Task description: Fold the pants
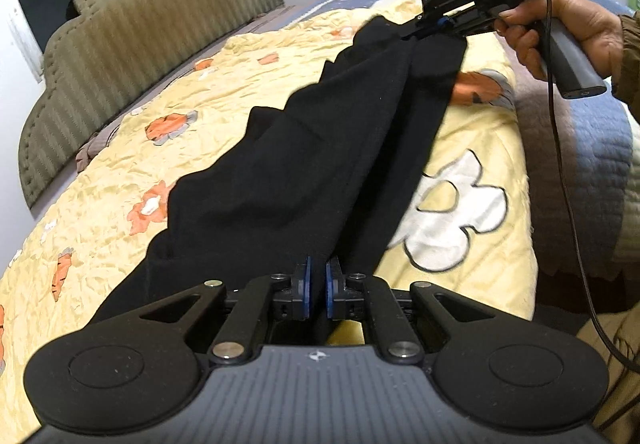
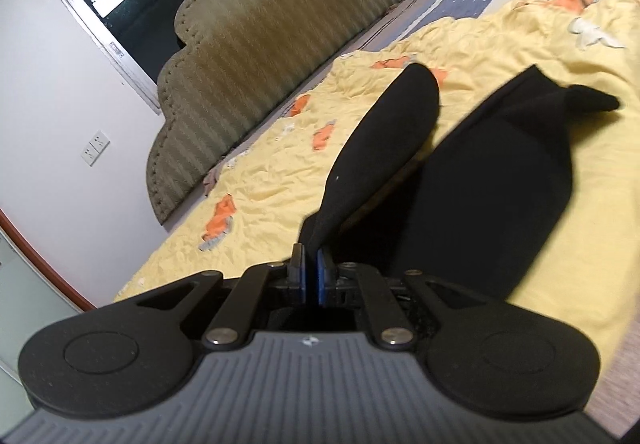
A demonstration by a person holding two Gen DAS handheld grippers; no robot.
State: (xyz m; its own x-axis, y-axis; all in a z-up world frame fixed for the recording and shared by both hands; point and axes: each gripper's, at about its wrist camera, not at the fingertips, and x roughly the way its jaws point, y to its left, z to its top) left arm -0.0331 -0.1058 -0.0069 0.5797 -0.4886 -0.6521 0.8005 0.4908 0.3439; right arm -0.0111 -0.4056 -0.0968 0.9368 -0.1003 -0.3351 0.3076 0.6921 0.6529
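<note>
Pants (image 1: 280,163): plain black. Bedspread (image 1: 120,183): pale yellow, orange and white flowers. Headboard (image 2: 240,63): olive green, striped. Tongs (image 1: 317,284): black, blue pads (image 1: 330,290).

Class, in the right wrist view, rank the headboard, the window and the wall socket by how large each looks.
1. Headboard, the largest.
2. Window, smaller, though its top edge is cut off by the frame.
3. Wall socket, clearly the smallest.
The fisheye lens distorts sizes near the edges.

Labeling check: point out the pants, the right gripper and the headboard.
pants (image 1: 280,163), left wrist view, middle of the black fabric.
right gripper (image 1: 416,32), left wrist view, fingertips pinching the pants' far end.
headboard (image 2: 256,55), right wrist view, ribbed olive panel.
</note>
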